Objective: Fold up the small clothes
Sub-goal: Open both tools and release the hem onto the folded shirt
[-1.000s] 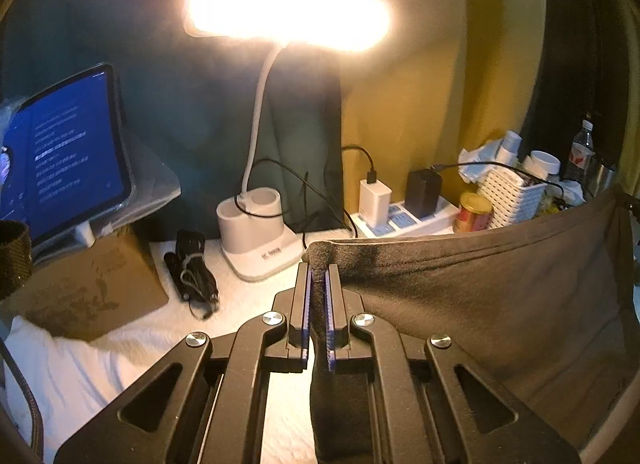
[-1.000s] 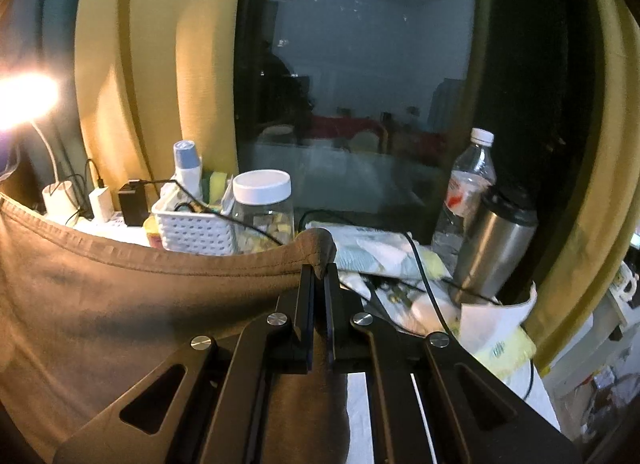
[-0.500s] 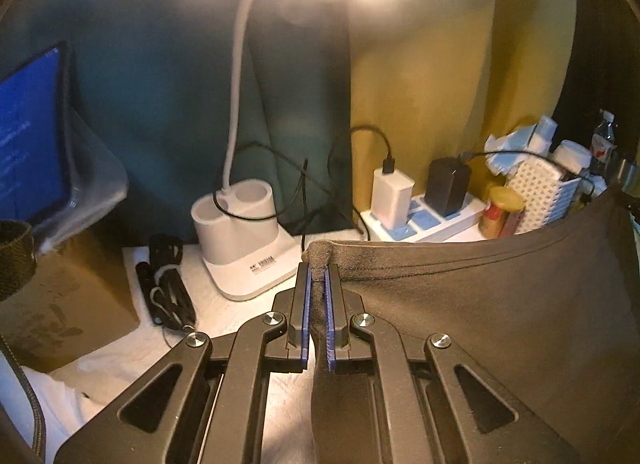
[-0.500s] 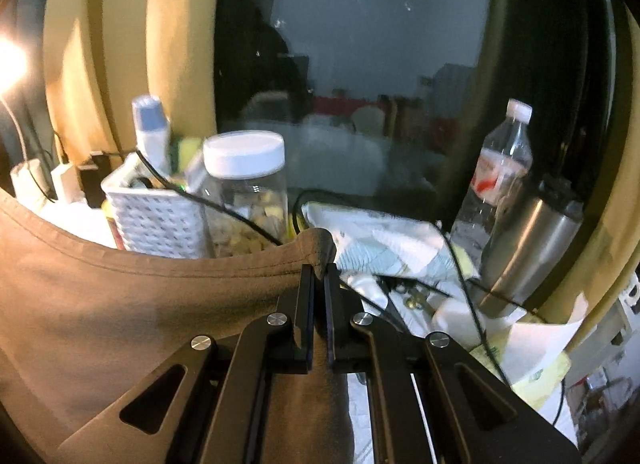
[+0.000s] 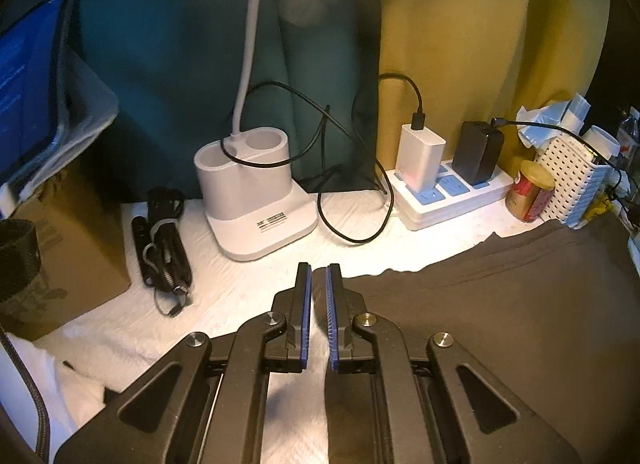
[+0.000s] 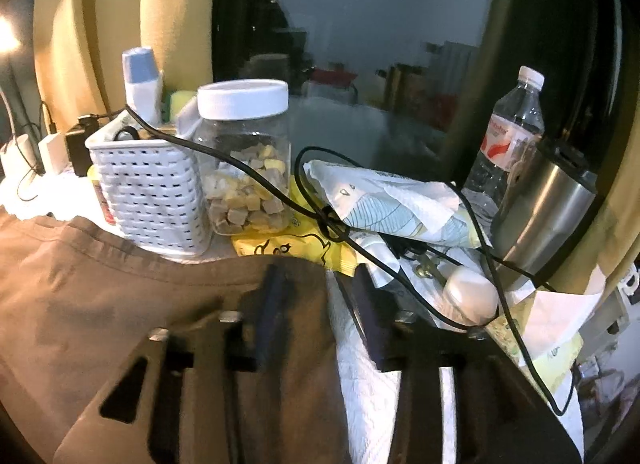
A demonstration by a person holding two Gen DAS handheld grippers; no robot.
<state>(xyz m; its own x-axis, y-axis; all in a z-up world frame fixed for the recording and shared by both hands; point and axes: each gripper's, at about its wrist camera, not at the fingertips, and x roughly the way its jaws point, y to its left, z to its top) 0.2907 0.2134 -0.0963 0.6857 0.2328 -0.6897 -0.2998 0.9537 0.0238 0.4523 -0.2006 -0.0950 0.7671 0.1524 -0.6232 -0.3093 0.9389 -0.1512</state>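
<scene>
— On the white cloth (image 5: pixel 248 288) lies the brown garment (image 5: pixel 500 304), spread flat, its edge running toward the power strip (image 5: pixel 448 196).

— And the tongs?

— Left gripper (image 5: pixel 319 276): jaws a small gap apart, nothing between them, just beside the garment's left edge. Right gripper (image 6: pixel 316 284): blurred, jaws wide apart, straddling the garment's right edge, with the left finger over the fabric and the right over the white cloth.

— What does only the left view show?

— A lamp base (image 5: pixel 256 192), a bundled black cable (image 5: pixel 164 240), a cardboard box (image 5: pixel 68 240), a tablet (image 5: pixel 28 80).

— And the right?

— A jar (image 6: pixel 246 156) with a white lid, holding tan and yellow chunks; a bottle (image 6: pixel 508 136); a steel tumbler (image 6: pixel 548 212). Both views show the white basket (image 6: pixel 152 200); here a blue-capped container stands in it.
</scene>
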